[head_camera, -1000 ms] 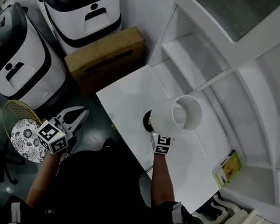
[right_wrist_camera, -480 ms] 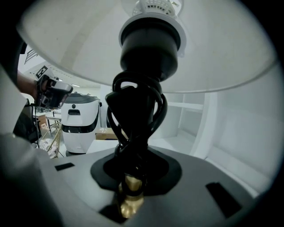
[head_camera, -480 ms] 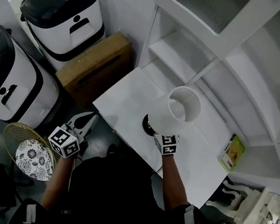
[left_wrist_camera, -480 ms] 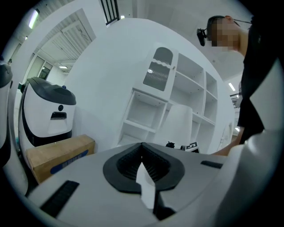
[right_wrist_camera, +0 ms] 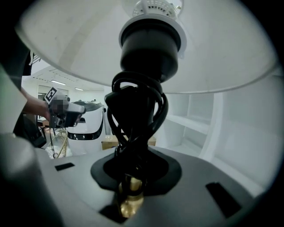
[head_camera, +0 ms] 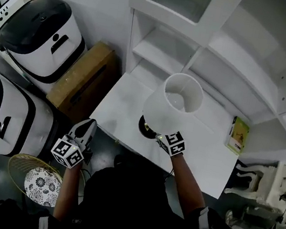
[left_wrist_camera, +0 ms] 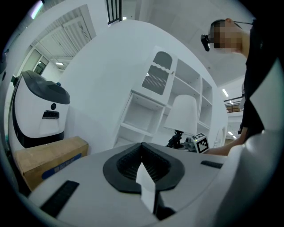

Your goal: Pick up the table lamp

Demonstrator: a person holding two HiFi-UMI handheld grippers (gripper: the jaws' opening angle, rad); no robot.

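1. Gripping the table lamp (head_camera: 174, 101) by its stem, the right claw (head_camera: 159, 135) has its jaws closed partway. They press on the brass rod (right_wrist_camera: 129, 195) and on the black cord (right_wrist_camera: 135, 119) wound round it.
2. The lamp is upright over the white table (head_camera: 202, 152), near the table's front edge. The open top of its white shade (head_camera: 183, 85) faces the head camera, and its round black base (head_camera: 144, 128) shows just below the shade.
3. Whether the base rests on the table or hangs just above it cannot be told.
4. In the right gripper view the underside of the shade fills the upper part, with the black socket (right_wrist_camera: 151, 44) directly beneath it and the coiled cord below that.
5. The left claw (head_camera: 86, 127) is off the table to its left, over the dark floor and well apart from the lamp. Its jaws are together with nothing between them, and its tips point toward the cardboard box (head_camera: 83, 81).
6. A white shelf unit (head_camera: 234, 61) stands behind the table. A yellow-green booklet (head_camera: 238, 134) sits at the table's far right, apart from the lamp.
7. Two white-and-black machines (head_camera: 42, 36) stand left of the box. A wire basket (head_camera: 19, 163) holding a patterned plate (head_camera: 43, 182) lies on the floor near the left claw.
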